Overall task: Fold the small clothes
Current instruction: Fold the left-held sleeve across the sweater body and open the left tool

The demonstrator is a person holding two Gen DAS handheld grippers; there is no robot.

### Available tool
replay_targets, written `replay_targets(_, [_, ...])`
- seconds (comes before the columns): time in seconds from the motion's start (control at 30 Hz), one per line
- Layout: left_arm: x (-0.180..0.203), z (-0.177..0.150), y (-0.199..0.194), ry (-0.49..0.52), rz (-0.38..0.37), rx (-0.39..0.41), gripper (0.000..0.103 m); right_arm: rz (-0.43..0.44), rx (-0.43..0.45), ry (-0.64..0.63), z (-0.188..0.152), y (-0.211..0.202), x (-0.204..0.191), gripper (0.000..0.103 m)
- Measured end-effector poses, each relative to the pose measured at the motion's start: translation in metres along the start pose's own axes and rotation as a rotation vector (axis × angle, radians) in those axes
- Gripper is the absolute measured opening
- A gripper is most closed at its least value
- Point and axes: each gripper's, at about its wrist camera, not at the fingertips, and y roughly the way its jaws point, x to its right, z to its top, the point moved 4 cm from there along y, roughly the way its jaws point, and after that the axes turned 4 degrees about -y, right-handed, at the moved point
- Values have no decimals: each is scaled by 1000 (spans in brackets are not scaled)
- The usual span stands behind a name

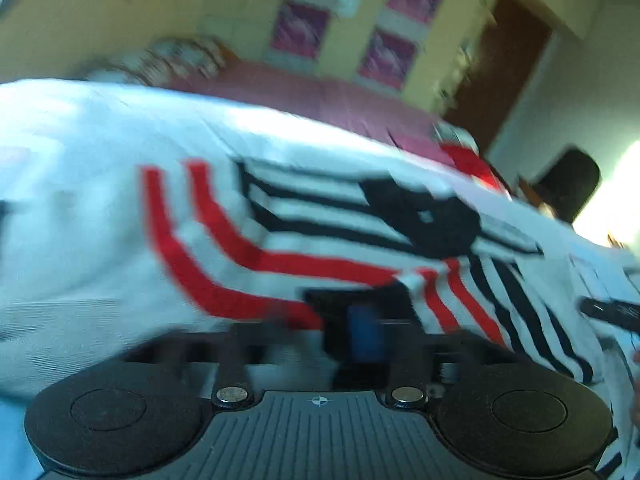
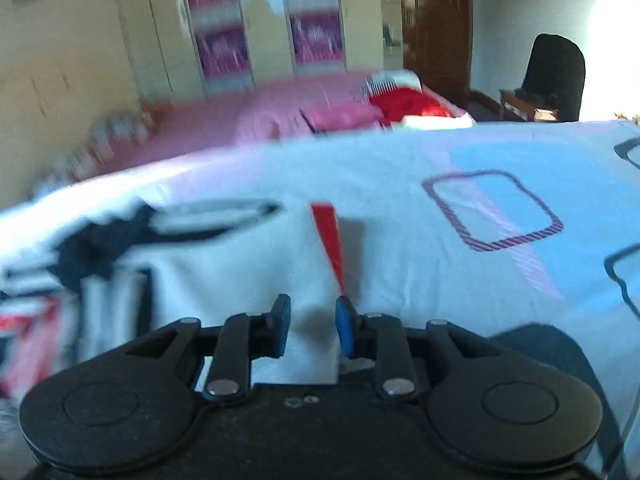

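A small white garment with red and black stripes and a black emblem fills the left wrist view, blurred by motion. My left gripper is shut on its lower edge, the cloth draped over the fingers. In the right wrist view the same garment lies on the bed at left, with a red stripe near its right edge. My right gripper is open, its blue pads apart just over the garment's near edge, holding nothing.
The garment lies on a white bedsheet with blue patches and square outlines. Behind is a pink bed with a red and white clothes pile, a wardrobe, a brown door and a black chair.
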Motion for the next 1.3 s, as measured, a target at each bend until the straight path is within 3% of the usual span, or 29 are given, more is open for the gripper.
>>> replay_targets(0.03, [-9,-2,-17,-4,32,64,98,9,28,-3,-5,-15,-2,28])
replay_targets(0.1, [-35,-8,-47,-41,35,104,97,17,33,8,-21,-39,-4,30])
replay_targets(0.17, [-75,-17,-76,-137,74,131,91,46,29,26,-38,-59,-8,30])
replay_targets(0.23, [-119,-25,-103,-242,112,170,75,47,14,17,-46,-69,-17,30])
replay_targets(0.37, [-216,-38,-139,-515,196,240,59,54,-6,-3,-57,-84,-38,30])
replay_targets(0.47, [-268,-42,-143,-695,190,270,58,54,-7,-23,-54,-93,-59,30])
replay_targets(0.57, [-304,-43,-135,-825,113,288,58,51,10,-24,-50,-102,-81,29])
replay_targets(0.67, [-319,-36,-125,-878,73,316,57,47,22,-18,-48,-110,-95,29])
replay_targets(0.7, [-322,-33,-122,-878,84,314,38,45,27,-16,-47,-113,-99,29])
replay_targets(0.73, [-324,-30,-118,-870,117,295,4,44,30,-14,-47,-114,-101,29])
replay_targets(0.77, [-324,-27,-115,-859,150,276,5,41,34,-12,-47,-116,-104,29])
replay_targets(0.83, [-306,-10,-118,-749,192,304,5,32,39,-6,-47,-119,-104,29])
replay_targets(0.9, [-262,16,-124,-533,197,345,5,18,45,-4,-47,-123,-102,29])
replay_targets(1.07, [-98,55,-96,37,148,333,5,-14,57,17,-48,-129,-86,29])
replay_targets(1.2, [23,32,-35,321,76,214,5,-33,59,42,-49,-134,-71,30])
replay_targets(1.3, [87,-9,31,503,39,-8,5,-33,47,67,-50,-134,-62,35])
